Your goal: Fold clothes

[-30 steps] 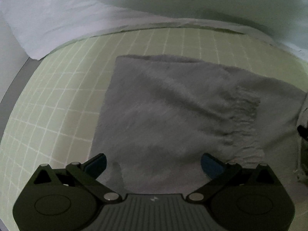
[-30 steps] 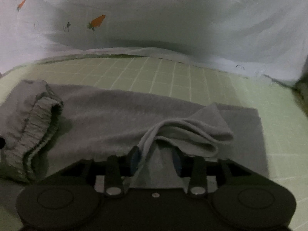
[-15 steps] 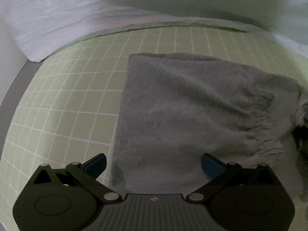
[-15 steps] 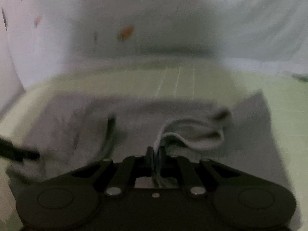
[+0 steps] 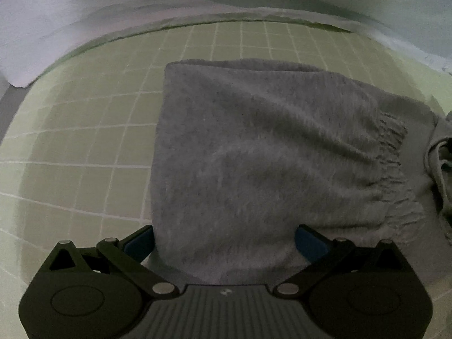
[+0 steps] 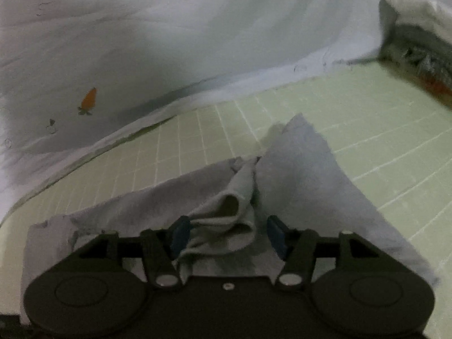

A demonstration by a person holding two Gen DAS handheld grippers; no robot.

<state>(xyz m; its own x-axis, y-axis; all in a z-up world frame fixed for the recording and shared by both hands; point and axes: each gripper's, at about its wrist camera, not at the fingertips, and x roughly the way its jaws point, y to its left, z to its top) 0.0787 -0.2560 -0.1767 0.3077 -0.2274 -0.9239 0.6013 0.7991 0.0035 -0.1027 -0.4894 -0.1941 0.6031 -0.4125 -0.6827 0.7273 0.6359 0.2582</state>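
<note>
A: What's hard to read, starting at the left?

B: The left gripper (image 5: 224, 240) stands wide apart over the grey garment (image 5: 262, 152); whether its blue pads (image 5: 309, 241) touch the cloth I cannot tell. At the right edge of that view the garment's bunched end is cut off.

A: Changes?

B: The garment now fills more of the left view. The right gripper (image 6: 226, 236), a moment ago pinched on a fold, is opening, the bunched fold (image 6: 226, 212) loose between its jaws.

A: And the garment?

B: Fuzzy grey, folded over, gathered waistband (image 5: 391, 152) at right, lying on the green grid mat (image 5: 84, 141) beside a white carrot-print sheet (image 6: 141, 42).
</note>
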